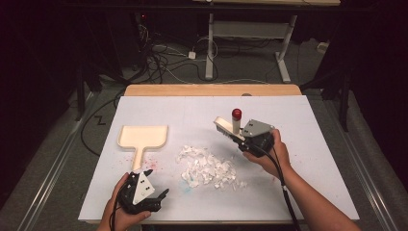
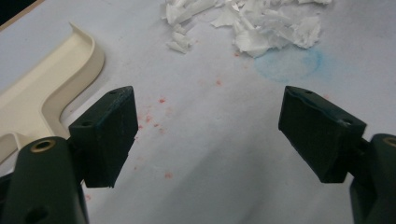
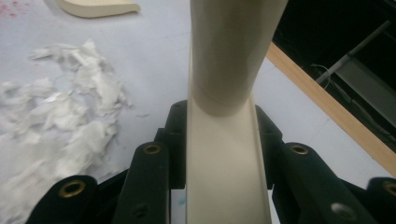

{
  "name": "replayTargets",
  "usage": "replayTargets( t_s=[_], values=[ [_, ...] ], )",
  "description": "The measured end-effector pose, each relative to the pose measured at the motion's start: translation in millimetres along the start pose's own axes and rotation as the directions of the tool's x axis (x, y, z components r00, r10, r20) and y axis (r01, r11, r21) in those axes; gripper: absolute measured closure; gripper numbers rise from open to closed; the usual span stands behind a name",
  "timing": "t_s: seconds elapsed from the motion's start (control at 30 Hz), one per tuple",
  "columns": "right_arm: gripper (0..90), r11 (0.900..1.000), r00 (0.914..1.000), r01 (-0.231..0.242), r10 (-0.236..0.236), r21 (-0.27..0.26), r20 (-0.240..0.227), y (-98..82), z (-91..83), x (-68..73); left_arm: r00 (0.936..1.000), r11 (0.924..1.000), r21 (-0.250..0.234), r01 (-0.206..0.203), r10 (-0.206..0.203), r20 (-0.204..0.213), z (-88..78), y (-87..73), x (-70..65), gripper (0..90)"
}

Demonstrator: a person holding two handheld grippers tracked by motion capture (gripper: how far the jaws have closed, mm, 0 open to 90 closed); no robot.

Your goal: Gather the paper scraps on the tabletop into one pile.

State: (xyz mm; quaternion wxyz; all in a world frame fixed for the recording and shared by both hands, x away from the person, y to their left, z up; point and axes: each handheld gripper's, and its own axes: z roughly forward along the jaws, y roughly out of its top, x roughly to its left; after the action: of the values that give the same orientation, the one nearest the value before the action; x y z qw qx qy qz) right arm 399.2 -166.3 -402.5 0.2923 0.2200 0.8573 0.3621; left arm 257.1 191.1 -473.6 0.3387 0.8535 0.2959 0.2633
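High view: white-covered counter [image 1: 308, 159] with a pile of torn paper scraps [image 1: 207, 167] sitting in the middle.
Dustpan: cream dustpan [image 1: 143, 137] lay flat left of the scraps, handle pointing at the person.
Left tongs: left tongs [image 1: 153, 185] were spread wide apart, gripping nothing, right by the handle's end.
Right tongs: right tongs [image 1: 240, 139] were clamped on a cream brush [image 1: 231, 129] with a red knob, held up just right of the pile.
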Motion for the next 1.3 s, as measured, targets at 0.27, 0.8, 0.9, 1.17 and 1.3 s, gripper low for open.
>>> replayTargets(
  t_s=[0.27, 0.8, 0.9, 1.17, 1.3],
  values=[
    [67.8, 0.998, 0.9981, 0.054, -0.055, 0.039, 0.027, 13.7, 46.9, -0.5, 1.0, 0.9999, -0.009, 0.005, -0.005, 0.001, -0.8, -0.9, 0.4, 19.0],
    [67.7, 0.979, 0.9547, 0.202, -0.204, -0.031, -0.216, 7.0, 47.1, 40.7, 1.0, 1.0, -0.001, -0.001, 0.001, 0.008, -2.3, -1.8, 0.8, 18.9],
    [67.8, 0.971, 0.9363, 0.228, -0.239, -0.07, -0.258, 0.7, 29.3, 46.5, 0.9999, 1.0, -0.001, 0.003, -0.003, 0.01, -1.2, -1.2, -0.1, 18.9],
    [67.8, 0.973, 0.9481, 0.197, -0.219, -0.118, -0.23, 6.7, 12.9, 34.6, 1.0, 1.0, 0.0, 0.007, -0.007, 0.007, -0.5, 0.3, 1.1, 19.0],
    [67.8, 0.977, 0.9553, 0.181, -0.201, -0.109, -0.216, 20.8, 27.7, 26.9, 0.9999, 0.9999, -0.006, 0.012, -0.012, 0.008, -0.3, 0.1, 2.1, 19.0]
  ],
)
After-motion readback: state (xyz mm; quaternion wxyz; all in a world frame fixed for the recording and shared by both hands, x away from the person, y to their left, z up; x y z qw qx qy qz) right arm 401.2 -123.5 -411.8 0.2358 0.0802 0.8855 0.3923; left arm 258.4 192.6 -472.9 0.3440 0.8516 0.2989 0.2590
